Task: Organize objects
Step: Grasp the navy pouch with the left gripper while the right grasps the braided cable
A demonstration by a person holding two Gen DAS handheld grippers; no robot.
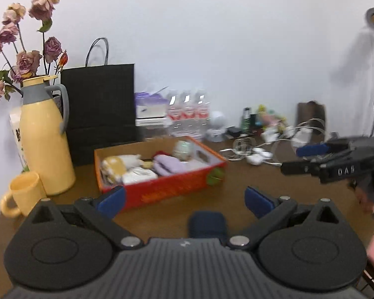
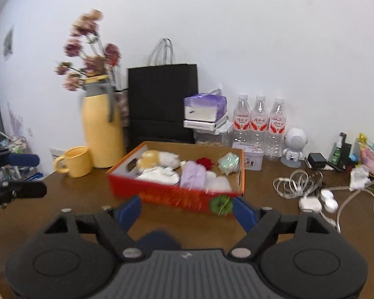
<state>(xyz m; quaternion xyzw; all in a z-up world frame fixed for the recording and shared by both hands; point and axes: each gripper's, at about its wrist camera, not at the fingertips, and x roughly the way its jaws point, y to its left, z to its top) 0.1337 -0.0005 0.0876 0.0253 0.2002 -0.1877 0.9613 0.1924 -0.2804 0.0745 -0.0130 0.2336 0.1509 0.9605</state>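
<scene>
A red and orange cardboard box (image 1: pixel 172 186) (image 2: pixel 162 194) stands on the brown table, filled with soft things: a cream plush toy (image 2: pixel 159 158), a lilac cloth (image 2: pixel 193 177), white bundles and a red flower. A green tuft (image 2: pixel 220 205) sticks to its front corner. My left gripper (image 1: pixel 184 200) is open and empty, a short way in front of the box. My right gripper (image 2: pixel 187 210) is open too, nothing between its blue pads, just before the box's front wall. The right gripper (image 1: pixel 301 159) also shows at the right edge of the left wrist view.
A yellow jug (image 1: pixel 46 139) with dried roses and a yellow mug (image 1: pixel 22 195) stand left of the box. A black paper bag (image 2: pixel 162 104), tissue packs, three water bottles (image 2: pixel 259 122), a tin and a white toy figure line the wall. Cables and chargers (image 2: pixel 309 194) lie at the right.
</scene>
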